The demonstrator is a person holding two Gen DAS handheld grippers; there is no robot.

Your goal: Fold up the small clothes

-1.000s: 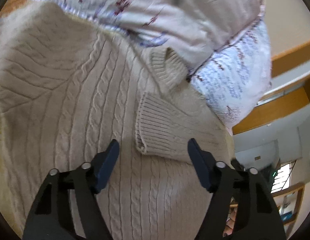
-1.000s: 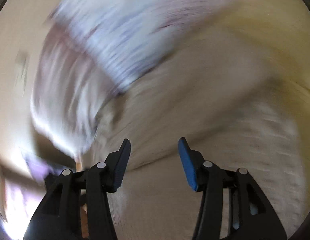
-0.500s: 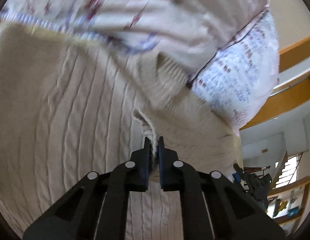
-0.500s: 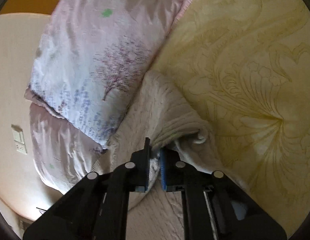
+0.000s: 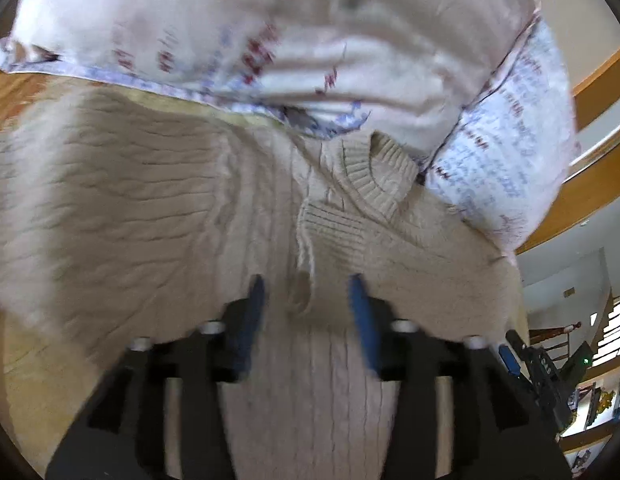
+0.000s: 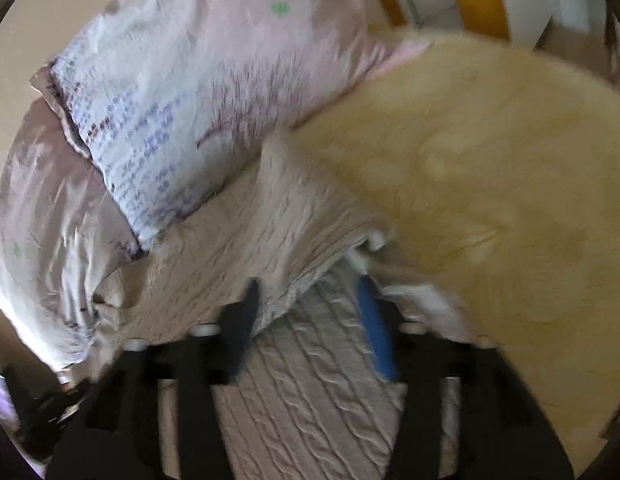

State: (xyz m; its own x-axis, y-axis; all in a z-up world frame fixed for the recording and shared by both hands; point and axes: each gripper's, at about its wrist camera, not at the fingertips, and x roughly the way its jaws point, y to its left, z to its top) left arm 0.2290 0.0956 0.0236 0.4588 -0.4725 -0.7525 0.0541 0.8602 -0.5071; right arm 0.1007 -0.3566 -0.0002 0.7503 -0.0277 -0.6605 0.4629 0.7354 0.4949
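A beige cable-knit sweater (image 5: 158,208) lies spread on a yellow bedspread; it also shows in the right wrist view (image 6: 294,380). In the left wrist view its ribbed sleeve cuff (image 5: 333,232) lies folded over the body below the ribbed collar (image 5: 369,176). My left gripper (image 5: 308,302) is open just above the cuff's end, which lies between the blue pads without being gripped. My right gripper (image 6: 310,300) is open over a folded sweater edge (image 6: 310,240). Both views are blurred.
Two floral pillows (image 5: 310,40) lie against the sweater's collar end, also in the right wrist view (image 6: 198,92). The yellow embossed bedspread (image 6: 489,180) stretches to the right. A wooden bed frame (image 5: 589,184) and a room with stairs show beyond.
Both grippers were shut on sweater fabric half a second ago; both have opened and let go. The cuff now lies folded on the body. Both cameras pulled back slightly.
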